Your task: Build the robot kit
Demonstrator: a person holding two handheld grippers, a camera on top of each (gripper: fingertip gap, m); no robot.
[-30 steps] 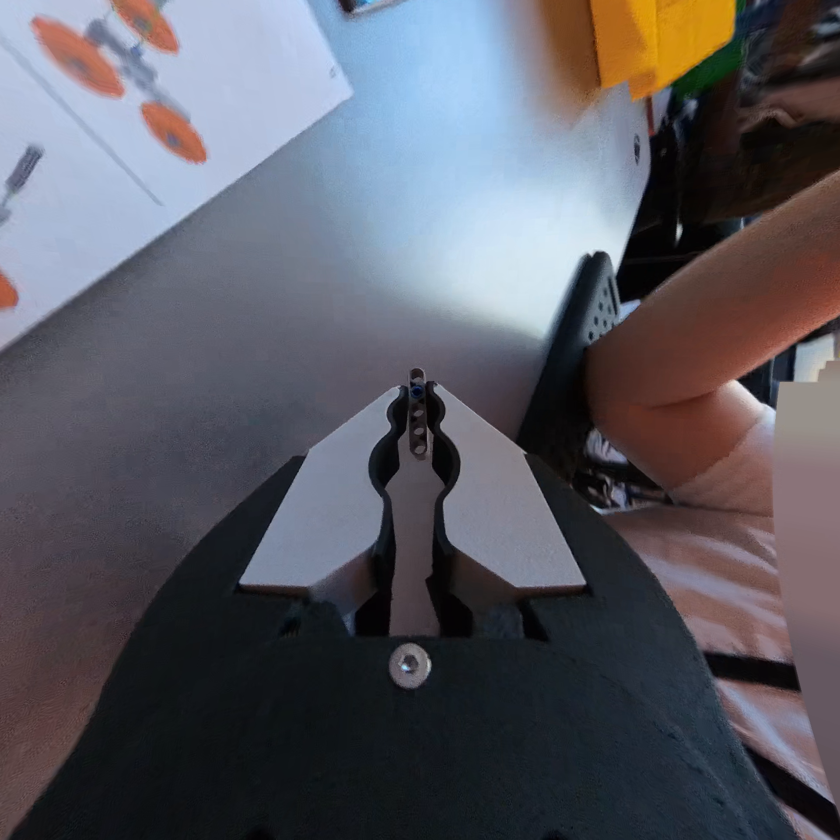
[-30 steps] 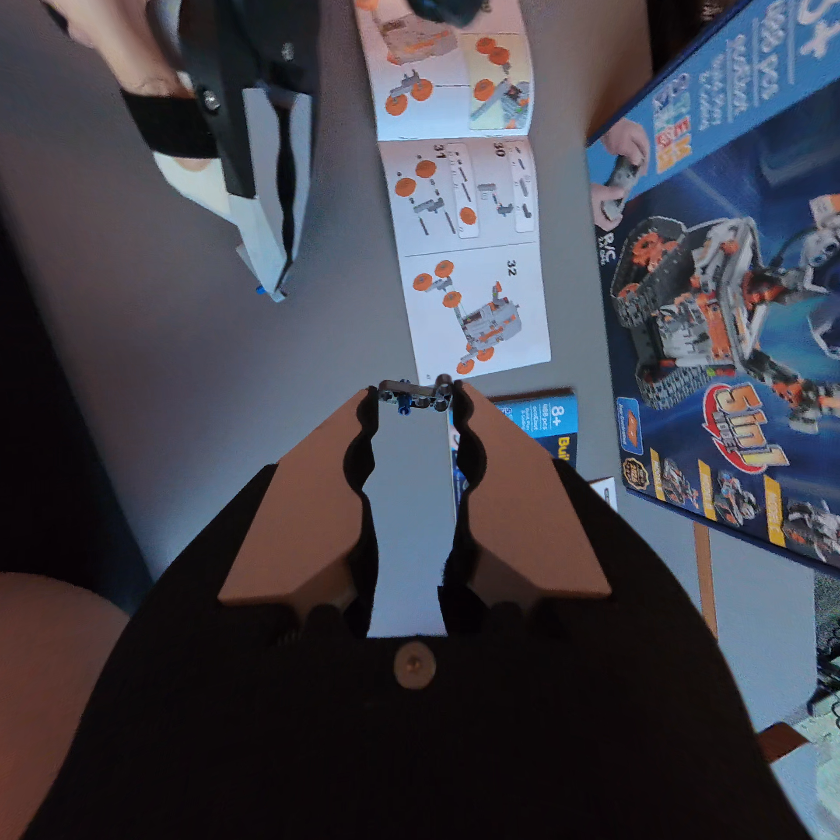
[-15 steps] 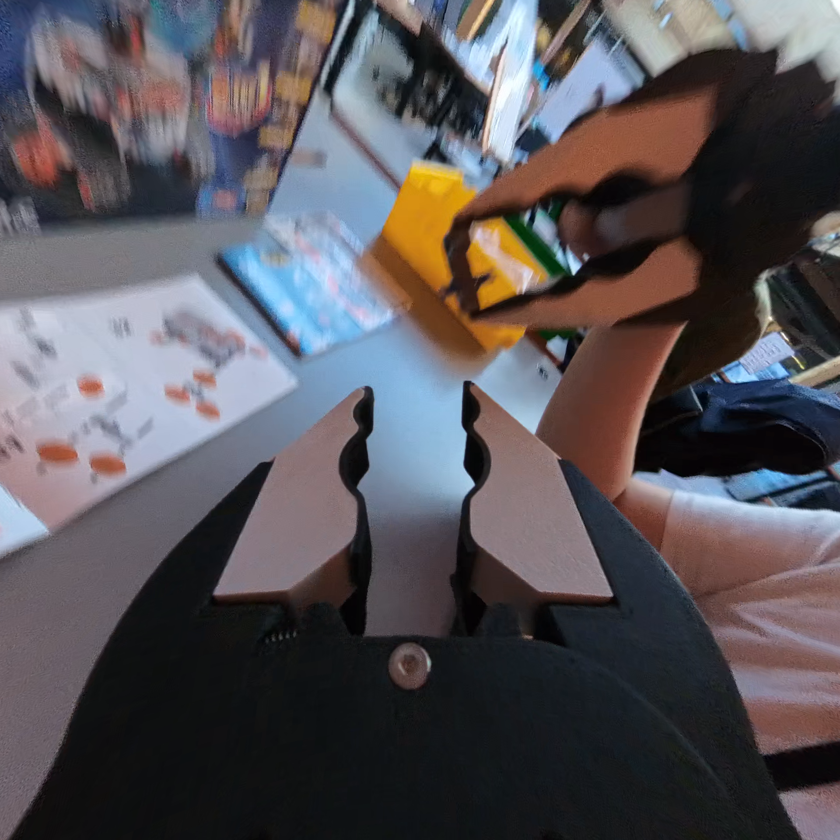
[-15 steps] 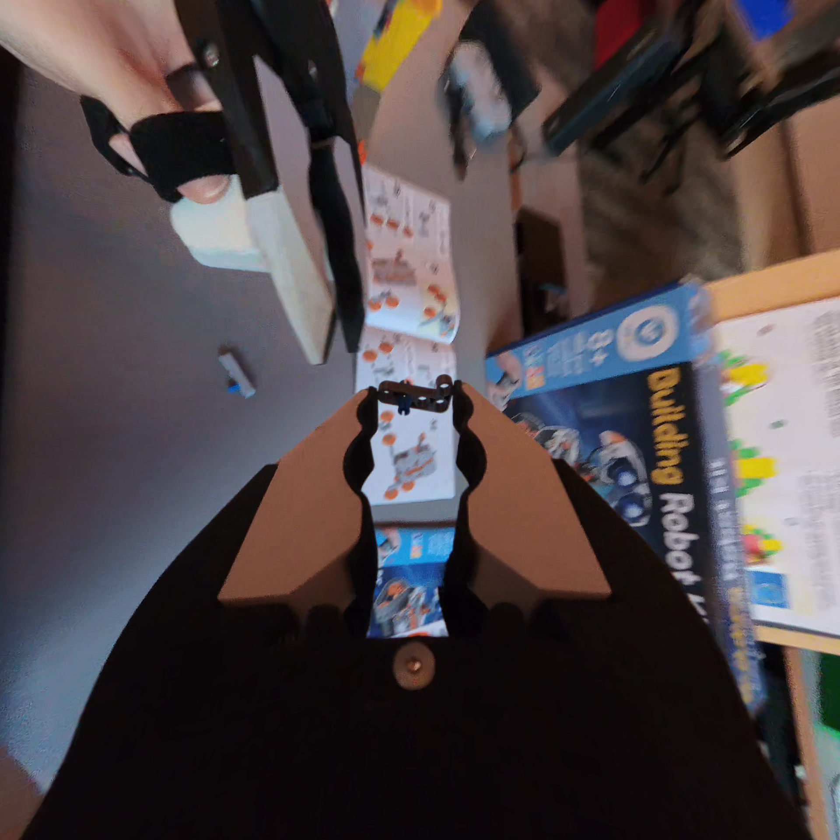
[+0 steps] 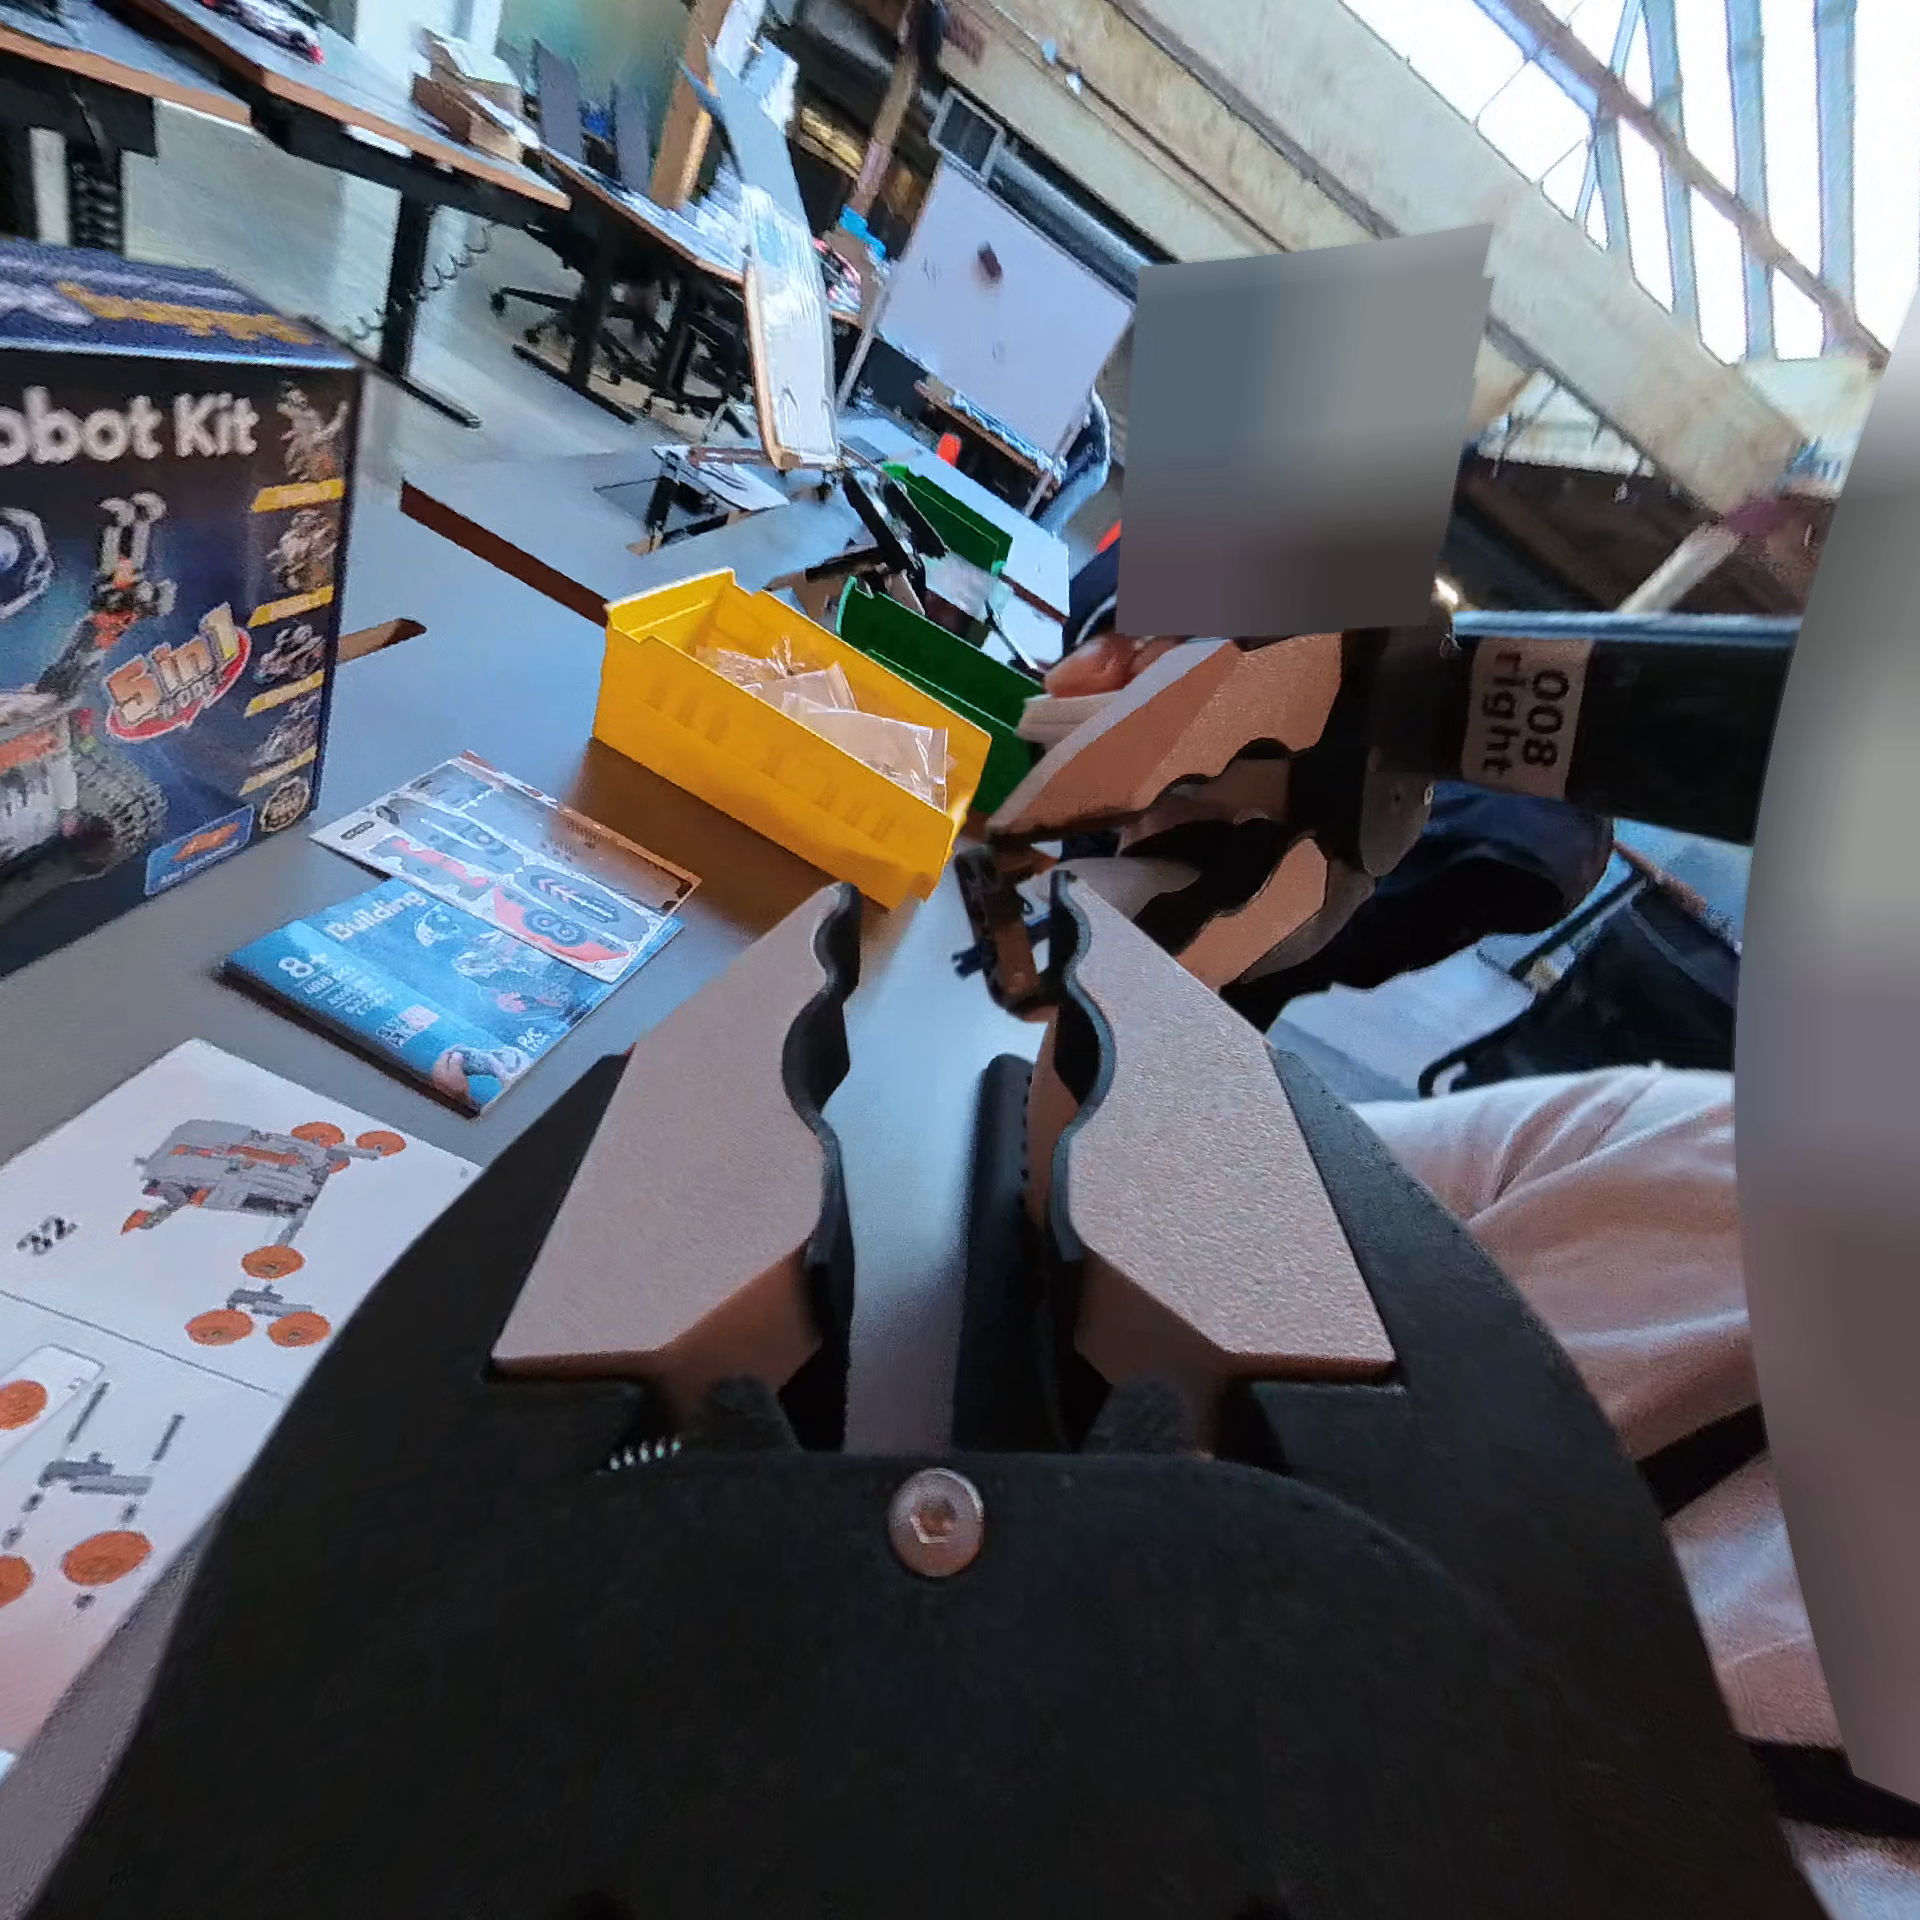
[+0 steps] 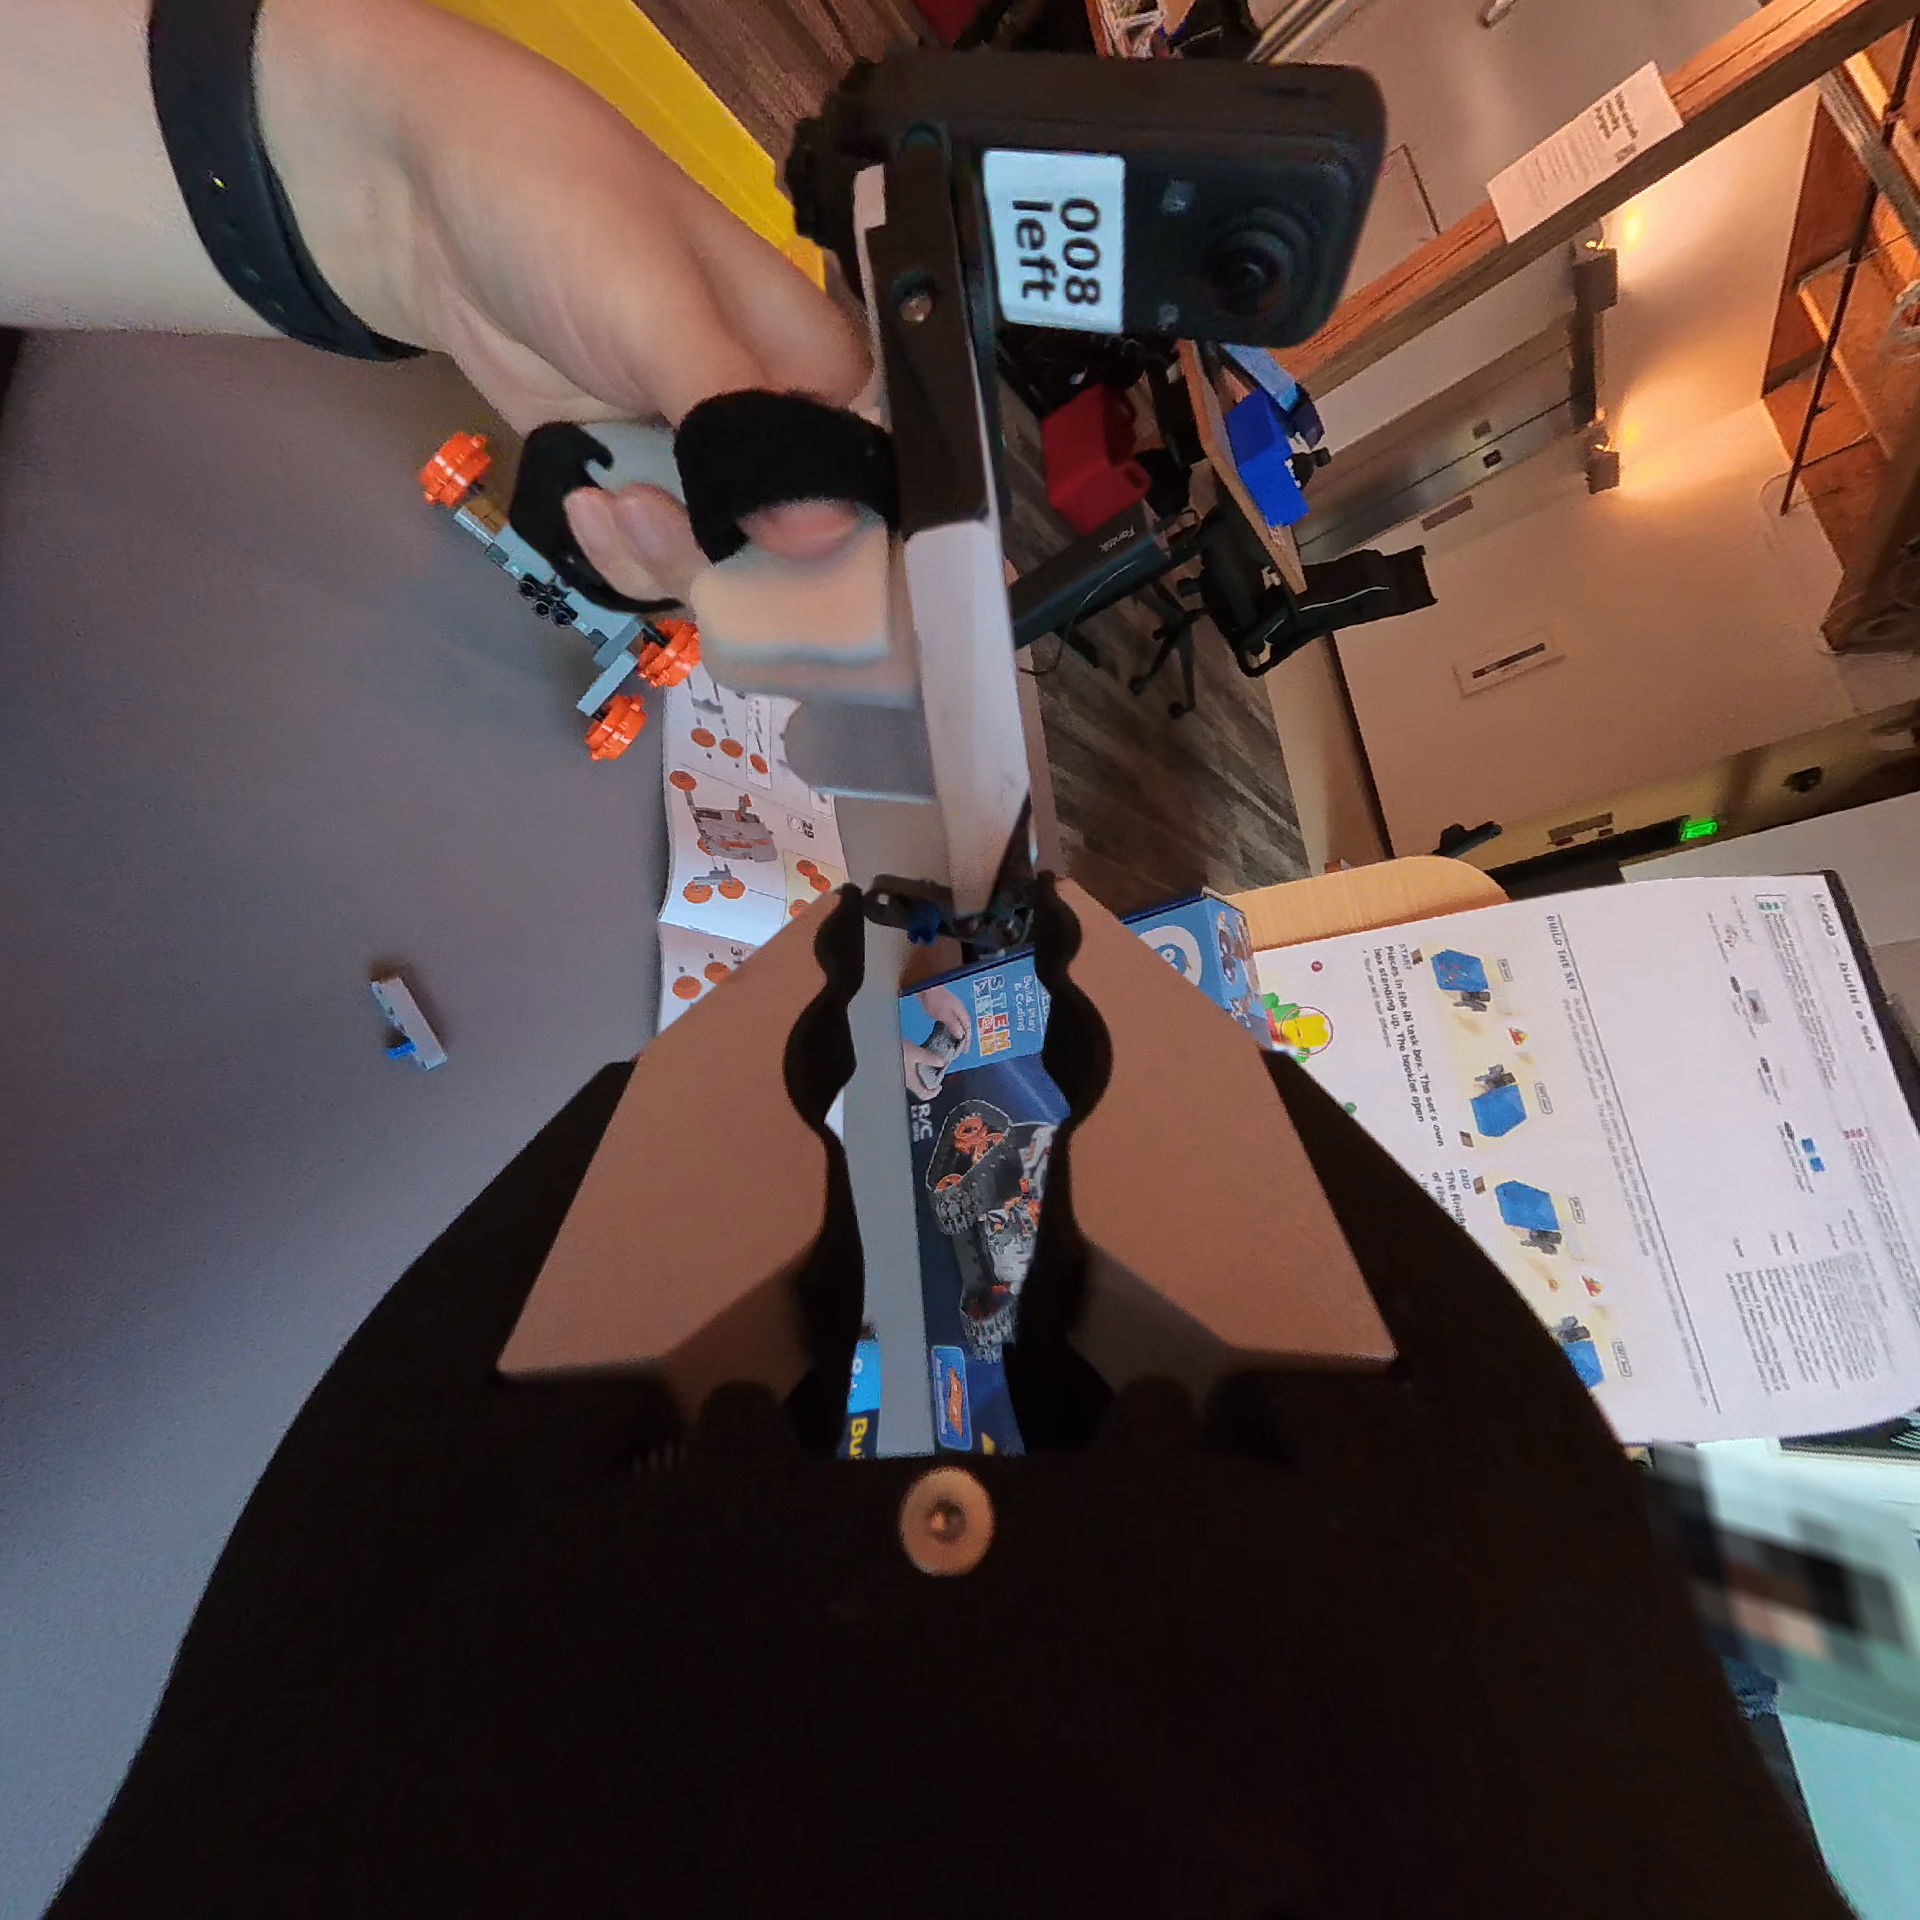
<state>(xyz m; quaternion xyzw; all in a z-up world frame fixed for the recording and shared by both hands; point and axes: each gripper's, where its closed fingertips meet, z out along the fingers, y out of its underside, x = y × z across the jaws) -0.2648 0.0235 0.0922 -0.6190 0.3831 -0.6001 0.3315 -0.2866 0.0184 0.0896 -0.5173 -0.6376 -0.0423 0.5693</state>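
My right gripper is shut on a small black beam with a blue pin, held crosswise between its tips above the table. My left gripper is open and empty; its tips are level with that black beam, which is close beside its right fingertip. In the right wrist view the left gripper points down onto the beam. A grey beam with a blue pin lies loose on the grey table. A part-built grey model with orange wheels lies farther off, behind the person's hand.
A yellow bin of clear bags and green bins stand at the back. The kit box, a blue booklet, a sticker sheet and the open instruction sheet lie to the left. A printed sheet is on the right. My left and right fingertips are right by each other.
My left gripper has opened and let go of the grey beam, which now lies on the table. It has lifted and swung to face the right gripper, whose black beam now sits at its tips.
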